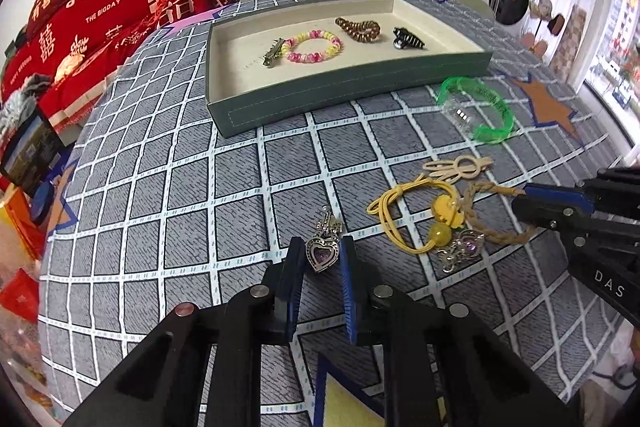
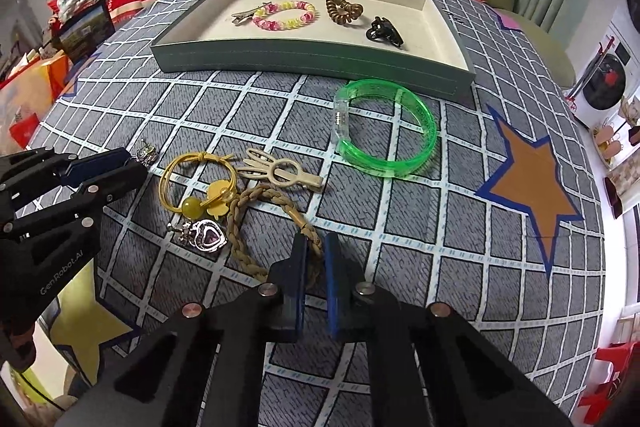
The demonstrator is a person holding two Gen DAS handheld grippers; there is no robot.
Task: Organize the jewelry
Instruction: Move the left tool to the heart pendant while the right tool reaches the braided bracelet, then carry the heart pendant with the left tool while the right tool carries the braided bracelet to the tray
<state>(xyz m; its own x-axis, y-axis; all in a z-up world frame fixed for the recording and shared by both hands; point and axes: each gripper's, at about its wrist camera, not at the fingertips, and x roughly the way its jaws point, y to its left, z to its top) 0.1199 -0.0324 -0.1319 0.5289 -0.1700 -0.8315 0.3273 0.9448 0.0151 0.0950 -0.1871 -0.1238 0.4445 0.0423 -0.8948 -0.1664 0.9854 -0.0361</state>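
My left gripper [image 1: 322, 247] is shut on a silver heart pendant [image 1: 321, 254] with a purple stone, low on the checked cloth. In the right wrist view the left gripper [image 2: 136, 167] comes in from the left, and the pendant's silver top [image 2: 146, 150] pokes out past its tips. My right gripper [image 2: 316, 243] is shut on one end of a braided tan cord [image 2: 240, 223]. Beside the cord lie a yellow hair tie [image 2: 192, 183] with beads, a cream hair clip [image 2: 280, 173] and a second heart pendant [image 2: 208, 237]. A green bangle [image 2: 386, 127] sits further back.
A grey tray [image 2: 312, 61] with a cream lining stands at the far side. It holds a pink and yellow bead bracelet [image 2: 286, 15], a metal clip [image 2: 248, 15], a brown coil tie [image 2: 343, 10] and a black claw clip [image 2: 384, 31]. Red bedding and an armchair lie beyond.
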